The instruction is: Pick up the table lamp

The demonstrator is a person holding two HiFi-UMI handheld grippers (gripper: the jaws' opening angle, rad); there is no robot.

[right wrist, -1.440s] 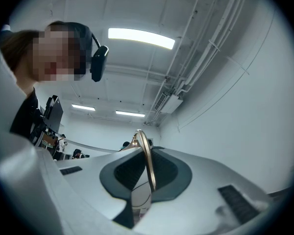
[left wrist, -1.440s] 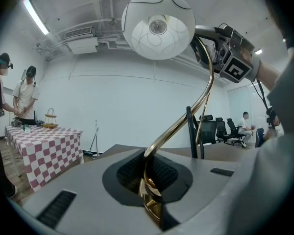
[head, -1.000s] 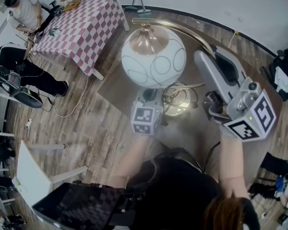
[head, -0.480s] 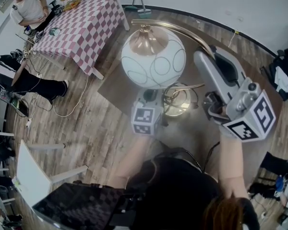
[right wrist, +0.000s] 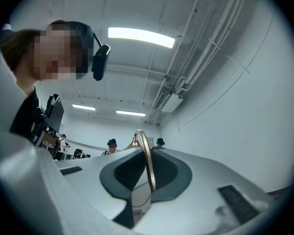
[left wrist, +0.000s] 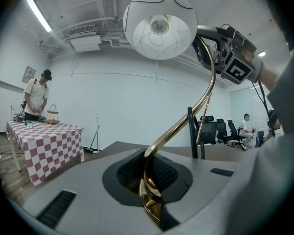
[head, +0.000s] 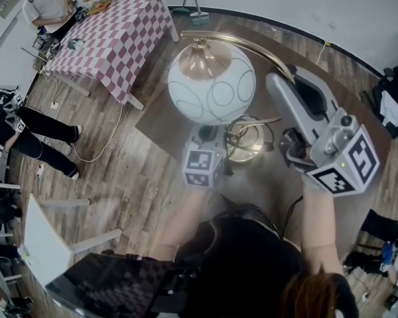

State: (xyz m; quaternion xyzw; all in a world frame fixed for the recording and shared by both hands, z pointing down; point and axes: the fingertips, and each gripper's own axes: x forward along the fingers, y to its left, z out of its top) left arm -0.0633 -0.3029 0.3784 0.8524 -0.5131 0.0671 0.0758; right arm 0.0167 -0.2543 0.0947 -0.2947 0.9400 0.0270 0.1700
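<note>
The lamp (head: pixel 212 78) is held in front of the person, above a brown counter (head: pixel 160 121). Its white round shade (head: pixel 212 78) is uppermost, and its brass stem (head: pixel 252 43) arcs away from the shade to the right. The brass base (head: pixel 245 143) lies just below the shade in the head view; whether it touches the counter cannot be told. The left gripper (head: pixel 217 136) grips low on the lamp near the base. In its own view its fingers (left wrist: pixel 88 180) pinch the curled lower part of the stem (left wrist: pixel 183 121), which sweeps up to the lit shade (left wrist: pixel 159 23). The right gripper (head: pixel 284 78) grips high on the arc, and in its own view its fingers (right wrist: pixel 186 180) pinch the thin stem (right wrist: pixel 146 160), which stands upright between them. Well apart, at the head view's upper left, a checked table (head: pixel 113 38) stands on the wooden floor with a person (head: pixel 48 4) at its far end.
</note>
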